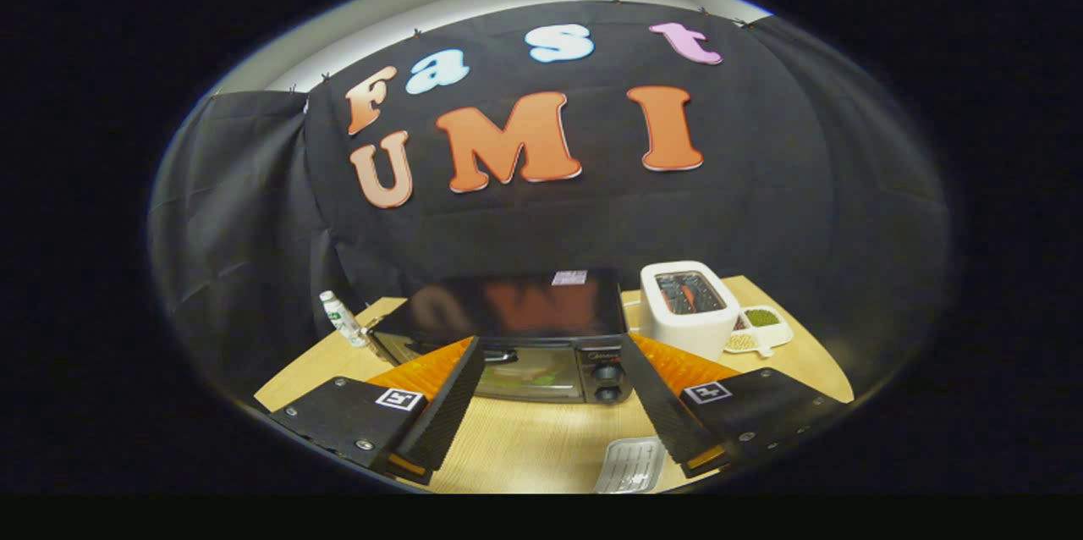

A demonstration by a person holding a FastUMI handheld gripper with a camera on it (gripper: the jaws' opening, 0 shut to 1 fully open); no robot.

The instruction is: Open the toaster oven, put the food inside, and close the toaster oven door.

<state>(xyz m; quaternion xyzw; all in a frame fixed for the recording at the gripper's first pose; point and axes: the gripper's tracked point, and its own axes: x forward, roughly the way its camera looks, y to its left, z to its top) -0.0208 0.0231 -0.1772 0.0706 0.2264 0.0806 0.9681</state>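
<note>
The toaster oven [508, 345] stands on the wooden table [541, 438], door closed, with something greenish visible behind the glass. The gripper [550, 392] hovers before it, fingers spread apart, grasping nothing. This state fits either a completed load or a door awaiting opening.

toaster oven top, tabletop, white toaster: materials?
Toaster oven top: glossy black, likely painted metal; it mirrors the wall. Table: light wood or laminate, visible grain, matte. White toaster: smooth, probably plastic, soft sheen. Gripper open, fingers flanking the oven front.
</note>
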